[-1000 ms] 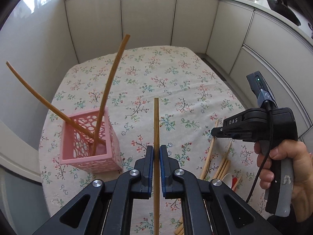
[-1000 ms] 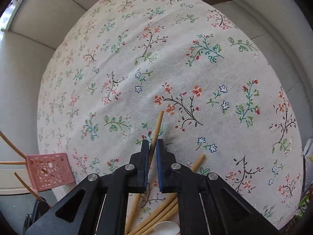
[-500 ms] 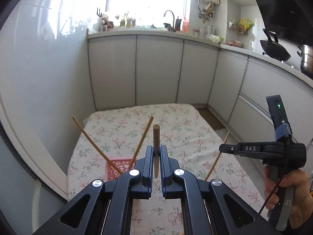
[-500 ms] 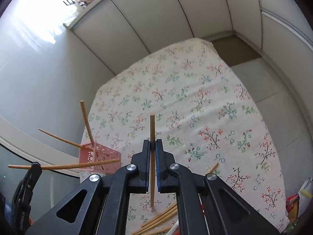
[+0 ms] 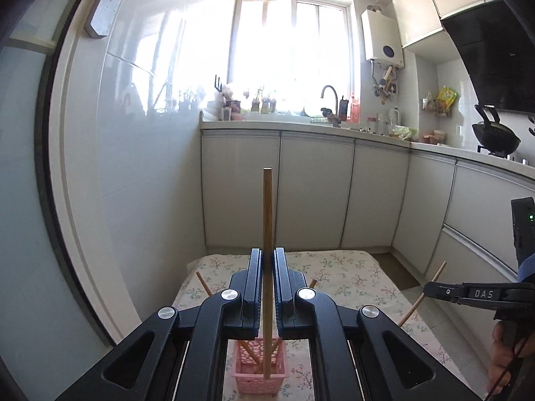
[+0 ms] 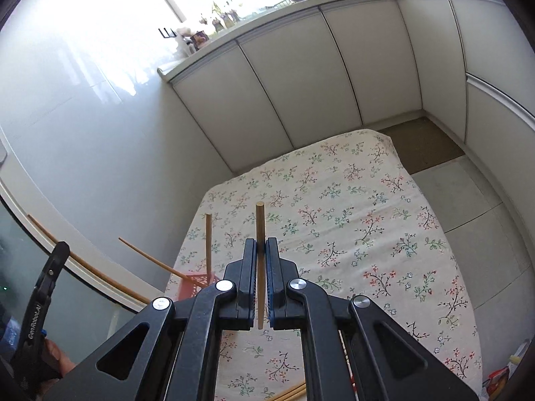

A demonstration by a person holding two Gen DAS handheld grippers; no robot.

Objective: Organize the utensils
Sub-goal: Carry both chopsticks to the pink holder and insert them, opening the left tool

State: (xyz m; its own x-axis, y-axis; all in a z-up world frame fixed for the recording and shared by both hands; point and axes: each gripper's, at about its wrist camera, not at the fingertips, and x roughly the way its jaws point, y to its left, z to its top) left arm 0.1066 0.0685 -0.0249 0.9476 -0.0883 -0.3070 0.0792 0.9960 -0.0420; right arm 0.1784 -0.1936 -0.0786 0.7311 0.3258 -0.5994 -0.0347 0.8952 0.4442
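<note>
My left gripper [image 5: 267,260] is clenched on a wooden chopstick [image 5: 267,214], held upright with its blunt end at 12 o'clock and its lower tip hanging over the open mouth of the pink basket [image 5: 260,372], which stands on the floral-clothed counter [image 5: 337,267] directly below at 6 o'clock; whether the tip already touches the basket I cannot tell. Two more sticks lean crossed inside that basket. My right gripper [image 6: 261,250] is likewise clamped on a second chopstick [image 6: 260,220], also near vertical, with the pink basket [image 6: 194,285] at its 9 o'clock and a few loose chopsticks [image 6: 291,392] lying on the floral cloth [image 6: 367,207] at 6 o'clock. Handling, as I judge it: each stick is light, stiff and smooth, a thin round rod that will pivot or slide between flat fingers if pinched off-centre. The sound hold is about mid-length, pressure square across the shaft. Released above the basket, it should drop and lean against a wall; the perforated basket looks light enough to tip if nudged sideways by a stick.
</note>
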